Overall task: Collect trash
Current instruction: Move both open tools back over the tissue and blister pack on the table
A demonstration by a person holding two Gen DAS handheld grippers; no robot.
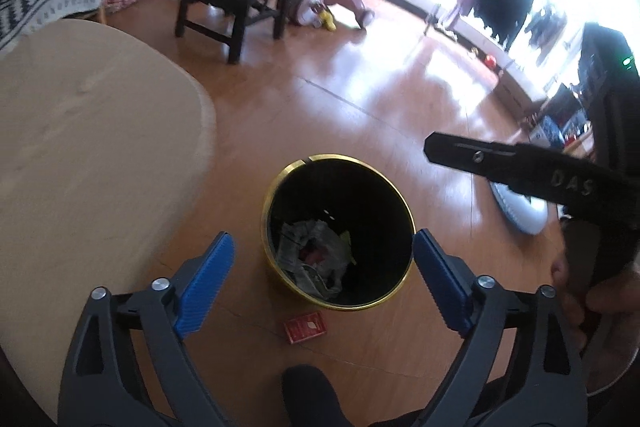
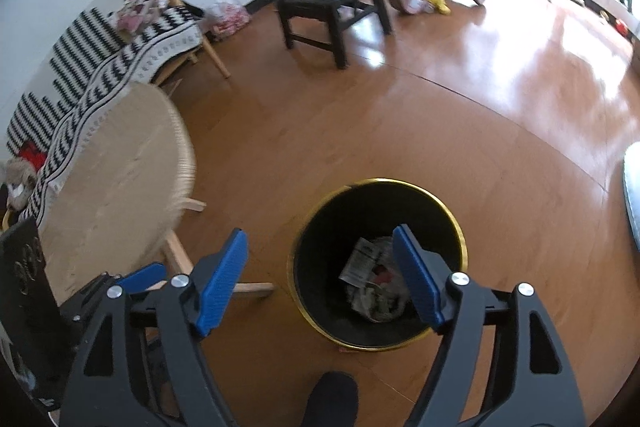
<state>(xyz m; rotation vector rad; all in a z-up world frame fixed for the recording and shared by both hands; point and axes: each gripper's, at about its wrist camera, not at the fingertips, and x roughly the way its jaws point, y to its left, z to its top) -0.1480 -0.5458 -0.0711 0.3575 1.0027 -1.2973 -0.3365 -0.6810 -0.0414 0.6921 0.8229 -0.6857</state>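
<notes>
While both jaws hang released | bin (image 1: 276, 195) rim below | table (image 1: 80, 147) edge left | red packet (image 1: 305, 326) beside bin

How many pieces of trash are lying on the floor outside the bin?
1: a small red card packet on the wooden floor just in front of the gold-rimmed black bin. Others may be hidden behind the bin.

Bin (image 1: 338, 163), red packet (image 1: 305, 326) on floor (image 1: 360, 99)

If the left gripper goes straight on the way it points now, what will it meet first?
Probably the crumpled paper trash inside the black bin: the open left gripper points into its mouth, nothing visible between. Depth is unclear.
</notes>
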